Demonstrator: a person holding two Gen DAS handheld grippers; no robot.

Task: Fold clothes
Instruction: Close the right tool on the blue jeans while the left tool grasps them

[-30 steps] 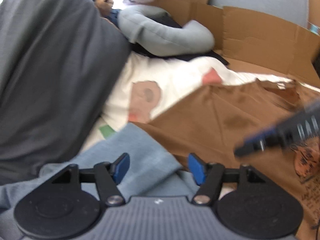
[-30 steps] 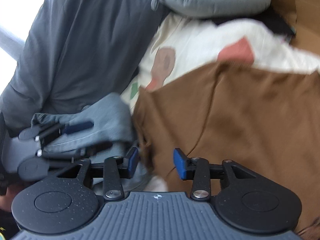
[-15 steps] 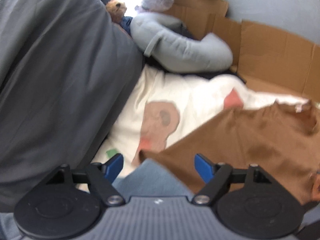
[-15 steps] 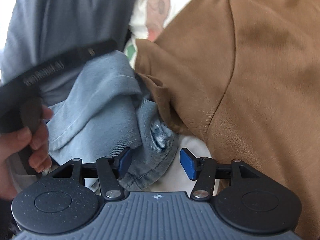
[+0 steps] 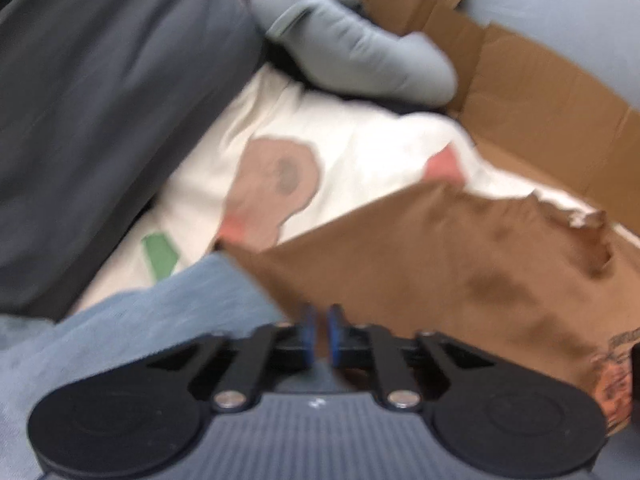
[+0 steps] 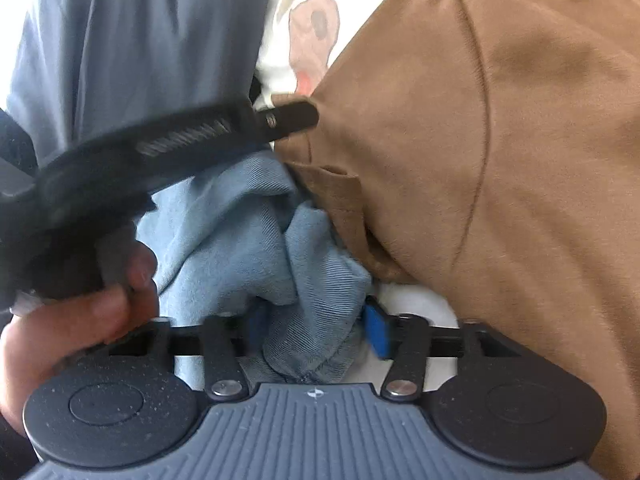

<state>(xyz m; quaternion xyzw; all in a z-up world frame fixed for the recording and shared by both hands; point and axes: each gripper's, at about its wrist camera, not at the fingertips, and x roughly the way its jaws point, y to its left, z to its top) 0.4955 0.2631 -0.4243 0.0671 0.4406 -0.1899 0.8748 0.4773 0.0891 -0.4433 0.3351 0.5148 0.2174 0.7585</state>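
L gripper (image 5: 318,332): jaws pressed together at the brown garment's (image 5: 460,272) edge; cloth betw. them not visible; R gripper (image 6: 312,326): jaws just closing, pinching bunched blue garment (image 6: 248,232) beside the brown one; recommend pinching one hem layer only, then lifting both ends evenly.

grey cushion (image 5: 100,120) left, cardboard (image 5: 540,92) behind — hemmed in
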